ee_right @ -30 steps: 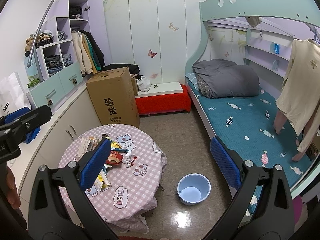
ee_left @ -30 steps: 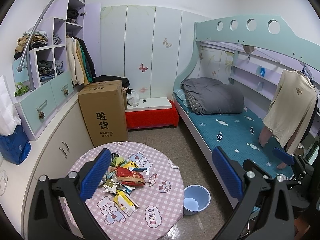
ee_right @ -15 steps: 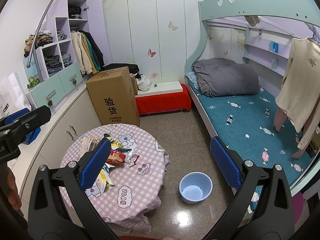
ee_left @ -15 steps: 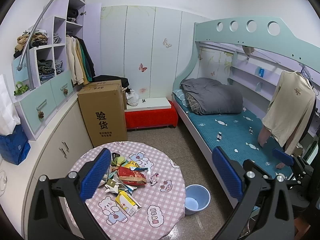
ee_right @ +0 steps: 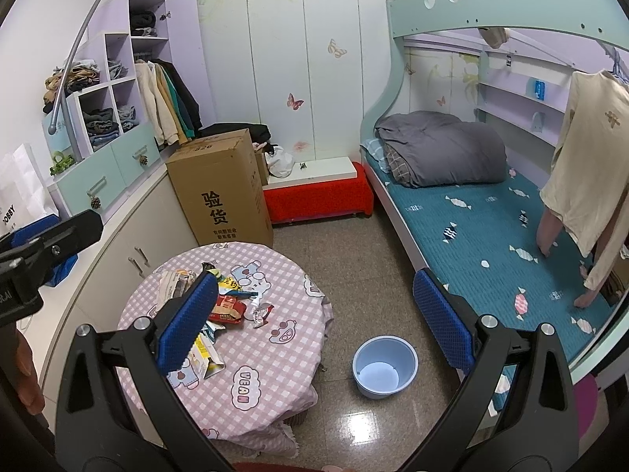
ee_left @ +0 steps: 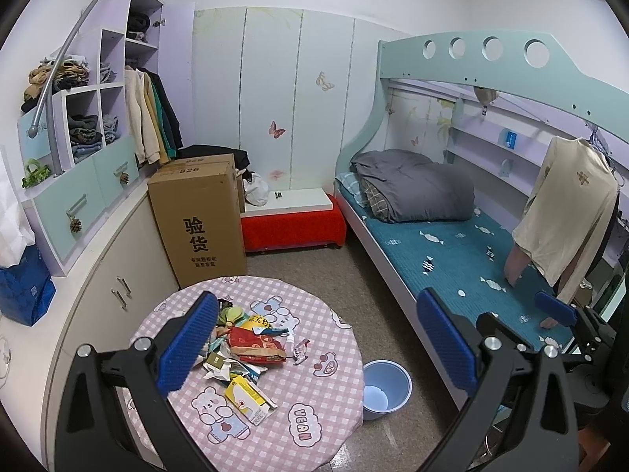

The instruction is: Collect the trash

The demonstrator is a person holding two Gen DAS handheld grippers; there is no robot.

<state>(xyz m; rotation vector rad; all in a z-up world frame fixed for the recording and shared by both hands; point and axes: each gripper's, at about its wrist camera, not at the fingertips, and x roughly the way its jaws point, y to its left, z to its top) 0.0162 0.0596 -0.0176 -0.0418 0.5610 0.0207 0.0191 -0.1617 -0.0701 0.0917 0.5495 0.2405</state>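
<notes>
The trash pile (ee_left: pixel 243 350) lies on the round table (ee_left: pixel 314 358), left of centre, wrappers overlapping so I cannot count them; my left pad (ee_left: pixel 188 348) covers its near edge. One blue bucket (ee_left: pixel 385 389) stands on the floor just beside the table. My left tongs (ee_left: pixel 318 348) and right tongs (ee_right: pixel 314 316) both gape wide, holding nothing, well above everything.

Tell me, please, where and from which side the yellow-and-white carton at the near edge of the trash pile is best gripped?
I would take the yellow-and-white carton across its narrow width, coming down from above. It lies flat on the round table, apart from the pile on its near side, so the long edges look free. Its torn end flap looks flimsy; grip mid-body instead. Both the left gripper and right gripper are open and empty.
</notes>
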